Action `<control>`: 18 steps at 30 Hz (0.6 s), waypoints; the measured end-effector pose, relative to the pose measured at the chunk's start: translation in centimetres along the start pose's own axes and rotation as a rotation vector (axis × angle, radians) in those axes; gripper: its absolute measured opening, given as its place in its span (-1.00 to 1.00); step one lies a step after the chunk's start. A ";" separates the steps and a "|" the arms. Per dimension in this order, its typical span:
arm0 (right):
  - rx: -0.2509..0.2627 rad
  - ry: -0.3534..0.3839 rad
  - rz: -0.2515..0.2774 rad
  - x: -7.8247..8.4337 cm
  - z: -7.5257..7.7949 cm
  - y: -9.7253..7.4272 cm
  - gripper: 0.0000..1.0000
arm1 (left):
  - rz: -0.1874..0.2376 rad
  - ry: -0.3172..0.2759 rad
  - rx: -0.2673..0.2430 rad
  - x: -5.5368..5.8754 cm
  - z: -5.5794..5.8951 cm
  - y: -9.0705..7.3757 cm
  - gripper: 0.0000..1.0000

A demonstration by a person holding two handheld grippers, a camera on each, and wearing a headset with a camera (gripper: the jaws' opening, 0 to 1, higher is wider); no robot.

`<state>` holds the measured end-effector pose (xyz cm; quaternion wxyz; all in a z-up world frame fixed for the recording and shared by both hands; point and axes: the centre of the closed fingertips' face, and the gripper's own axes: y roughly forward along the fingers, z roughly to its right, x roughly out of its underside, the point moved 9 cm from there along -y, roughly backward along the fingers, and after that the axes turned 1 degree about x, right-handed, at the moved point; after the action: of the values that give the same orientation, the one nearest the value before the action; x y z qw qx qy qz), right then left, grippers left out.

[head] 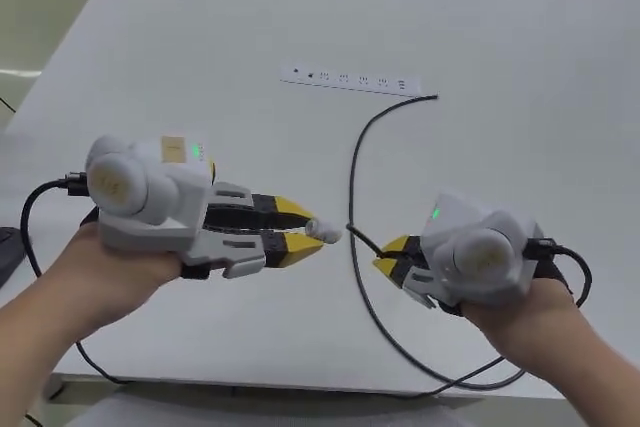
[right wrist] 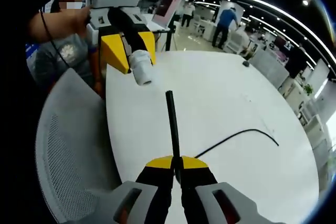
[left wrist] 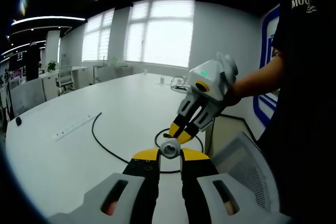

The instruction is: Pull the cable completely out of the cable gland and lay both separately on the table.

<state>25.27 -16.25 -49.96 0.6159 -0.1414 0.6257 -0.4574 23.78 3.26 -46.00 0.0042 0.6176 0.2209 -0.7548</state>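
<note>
Table (head: 480, 27) first: big, white and flat, with lots of bare room for laying two things down apart. Far back on it, a white power strip (head: 348, 80), well away from the work.

Next, long black cable (head: 356, 162). Lying mostly on the table in a wide bend, far end near the power strip, near end lifted off the top. Up there because of being held, not by itself.

Then right gripper (head: 386, 255), low and near the table edge. Jaws pinched tight on the cable, a little way back from its tip, leaving a short stiff bit poking out in front. Held that way, most likely, to stop any sliding during a pull.

Then left gripper (head: 312, 232), across from the right one, nose to nose with it. Jaws closed narrow around the cable gland (head: 326, 231), squeezing its sides right at the yellow tips. Gripped at the very tips, probably to keep the hole clear.

Last and smallest, the cable gland: little, white and round, up in the air. Open end turned toward the cable tip. From the right gripper view, a clear gap between tip and gland, so out already, by the look of it. Left to do: putting both down on the table, well apart.
</note>
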 end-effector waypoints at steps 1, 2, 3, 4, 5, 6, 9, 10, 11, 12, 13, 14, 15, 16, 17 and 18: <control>0.000 0.002 0.001 -0.1 0.1 0.0 -1.00 | 0.001 -0.003 -0.004 0.3 -0.1 -0.1 -0.70; 0.001 0.003 0.003 -0.4 0.3 0.1 -1.00 | 0.000 -0.003 -0.007 0.5 -0.1 -0.1 -0.70; 0.004 0.002 0.003 -0.6 0.3 0.2 -1.00 | -0.003 -0.003 -0.010 0.7 -0.1 -0.2 -0.70; 0.010 -0.001 0.005 -0.9 0.5 0.3 -1.00 | -0.004 -0.004 -0.013 1.0 -0.2 -0.3 -0.70; 0.011 -0.002 0.005 -1.1 0.5 0.3 -1.00 | -0.005 -0.004 -0.016 1.2 -0.2 -0.3 -0.70; 0.013 -0.008 0.005 -1.5 0.5 0.5 -1.00 | -0.005 -0.004 -0.019 1.5 -0.3 -0.4 -0.70; 0.010 -0.027 -0.001 -2.3 0.5 0.9 -1.00 | -0.004 -0.009 -0.026 2.3 -0.3 -0.5 -0.70; 0.009 -0.030 -0.001 -2.6 0.6 1.1 -1.00 | -0.004 -0.009 -0.028 2.4 -0.3 -0.6 -0.70; 0.010 -0.034 -0.002 -3.0 0.6 1.3 -1.00 | -0.003 -0.007 -0.030 2.8 -0.3 -0.6 -0.70; 0.011 -0.035 -0.002 -3.3 0.7 1.5 -1.00 | -0.002 -0.007 -0.031 2.9 -0.3 -0.7 -0.70; 0.010 -0.031 -0.001 -3.8 0.8 1.7 -1.00 | 0.003 0.006 -0.036 3.2 -0.3 -0.7 -0.70; 0.010 -0.030 0.000 -4.1 0.8 1.8 -1.00 | 0.004 0.012 -0.039 3.4 -0.3 -0.8 -0.70; 0.011 -0.032 0.001 -4.6 0.9 2.1 -1.00 | 0.006 0.010 -0.041 3.7 -0.3 -0.9 -0.70; 0.009 -0.034 -0.002 -4.9 0.9 2.3 -1.00 | 0.014 0.011 -0.044 3.9 -0.3 -1.0 -0.70; 0.006 -0.046 -0.005 -5.4 0.9 2.6 -1.00 | 0.024 0.007 -0.046 4.2 -0.3 -1.1 -0.70; 0.005 -0.054 -0.007 -5.7 0.9 2.8 -1.00 | 0.025 0.003 -0.049 4.4 -0.4 -1.1 -0.70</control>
<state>28.34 -10.91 -48.26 0.6312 -0.1543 0.6071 -0.4574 22.79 5.58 -49.76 0.0283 0.6212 0.2314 -0.7482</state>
